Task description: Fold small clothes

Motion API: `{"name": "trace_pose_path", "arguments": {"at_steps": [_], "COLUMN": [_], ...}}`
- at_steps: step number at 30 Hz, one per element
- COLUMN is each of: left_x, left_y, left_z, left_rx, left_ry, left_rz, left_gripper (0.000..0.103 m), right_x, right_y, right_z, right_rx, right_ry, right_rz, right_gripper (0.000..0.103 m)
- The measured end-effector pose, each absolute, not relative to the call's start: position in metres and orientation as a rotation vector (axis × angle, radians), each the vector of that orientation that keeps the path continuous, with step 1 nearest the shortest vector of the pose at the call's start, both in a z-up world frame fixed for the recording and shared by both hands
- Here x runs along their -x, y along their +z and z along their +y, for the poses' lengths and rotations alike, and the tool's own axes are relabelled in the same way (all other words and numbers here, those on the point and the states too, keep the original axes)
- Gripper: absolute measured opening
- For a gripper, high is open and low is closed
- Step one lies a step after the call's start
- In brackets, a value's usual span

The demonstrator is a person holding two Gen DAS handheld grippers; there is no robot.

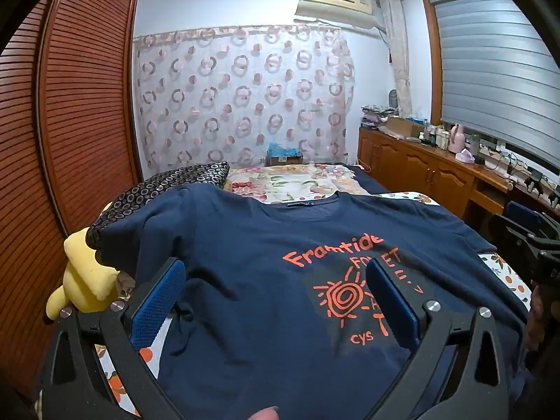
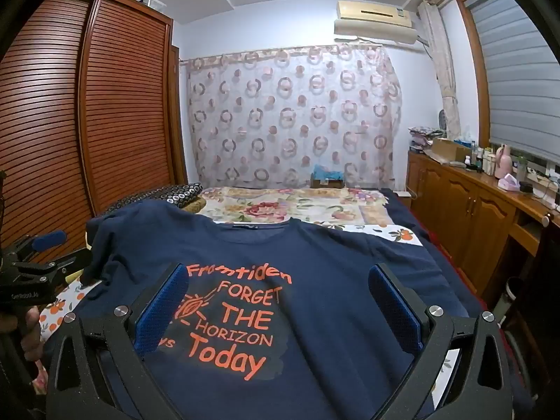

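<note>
Both wrist views look forward and slightly down, close over the same T-shirt (image 1: pixel 266 280) and bed (image 2: pixel 301 206)

Your left gripper (image 1: pixel 276 301) and right gripper (image 2: pixel 278 309) look alike: matte black forked frames with triangular cut-outs, round silver screws at the pivots, and fingers (image 1: pixel 159 301) faced with ribbed blue pads. The left gripper's side bears small white lettering, too small to read.

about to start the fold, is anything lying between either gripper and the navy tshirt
Nothing visible does. The navy t-shirt lies flat, print up, right below the open left gripper and right gripper. The yellow plush toy and patterned pillow sit off its left sleeve side, not on it.
</note>
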State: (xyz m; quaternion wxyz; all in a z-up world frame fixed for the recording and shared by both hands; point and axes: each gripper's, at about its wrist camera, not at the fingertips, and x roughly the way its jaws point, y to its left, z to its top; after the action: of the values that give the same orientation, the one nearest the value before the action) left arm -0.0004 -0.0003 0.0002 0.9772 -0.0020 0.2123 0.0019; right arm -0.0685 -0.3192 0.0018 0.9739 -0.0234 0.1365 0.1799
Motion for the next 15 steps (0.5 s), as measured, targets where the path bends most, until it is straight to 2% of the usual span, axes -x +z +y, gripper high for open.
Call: {"name": "trace_pose_path", "arguments": {"at_steps": [15], "left_x": [0.0052], "left_y": [0.0058], "left_z": [-0.0022], "left_rx": [0.003], "left_ry": [0.005], "left_rz": [0.426], "left_gripper": [0.103], "right_x": [0.0699], "right_y": [0.0025], "right_z": [-0.3183], "right_rx": [0.047], "right_ry": [0.365], "right_rz": [0.283], "right_gripper": [0.102]}}
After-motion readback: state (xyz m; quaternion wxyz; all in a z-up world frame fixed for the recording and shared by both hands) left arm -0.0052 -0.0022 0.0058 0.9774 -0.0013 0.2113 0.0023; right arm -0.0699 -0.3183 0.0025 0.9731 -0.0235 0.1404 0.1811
